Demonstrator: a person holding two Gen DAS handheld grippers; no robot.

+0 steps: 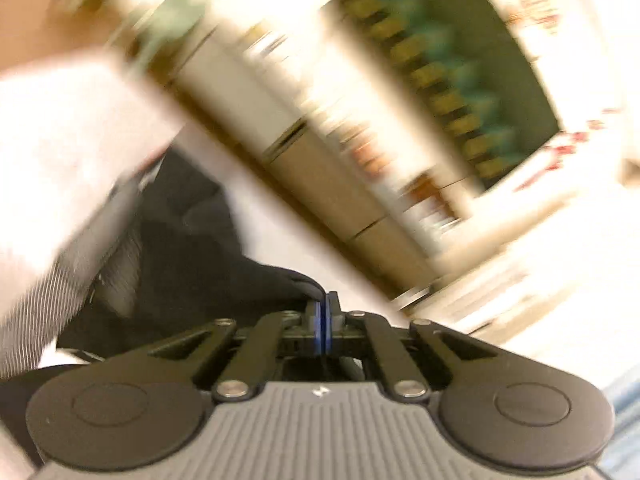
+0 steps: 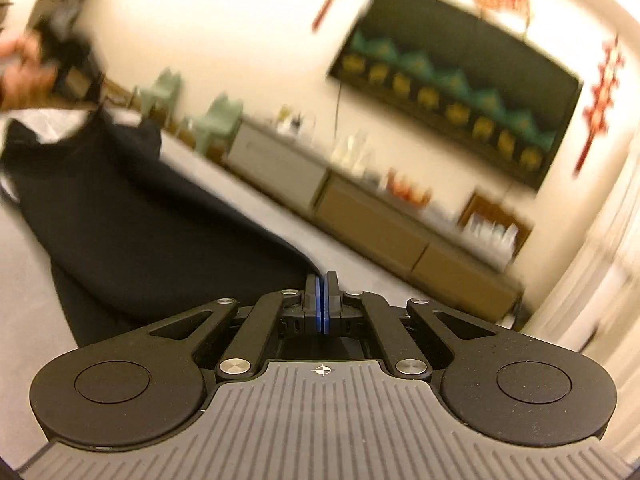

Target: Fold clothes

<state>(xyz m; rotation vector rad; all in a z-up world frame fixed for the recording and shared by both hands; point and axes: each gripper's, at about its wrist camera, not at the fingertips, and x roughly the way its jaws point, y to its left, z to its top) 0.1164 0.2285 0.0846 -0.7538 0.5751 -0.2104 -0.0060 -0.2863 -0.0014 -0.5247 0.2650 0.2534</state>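
A black garment (image 2: 132, 220) hangs stretched above the grey surface (image 2: 24, 272). My right gripper (image 2: 322, 280) is shut on one corner of it. From there the cloth runs up and left to a person's hand (image 2: 20, 76), where its far end is held up by a dark, blurred shape. In the heavily blurred left wrist view, my left gripper (image 1: 323, 300) is shut, with an edge of the black garment (image 1: 192, 248) pinched at its tips. Pale striped cloth (image 1: 36, 308) fills the left side of that view.
A long low sideboard (image 2: 360, 216) with bottles and small items stands against the far wall. Above it hangs a dark framed picture (image 2: 460, 80) beside red ornaments (image 2: 600, 92). Pale green chairs (image 2: 220, 120) stand at the back left, beyond the surface.
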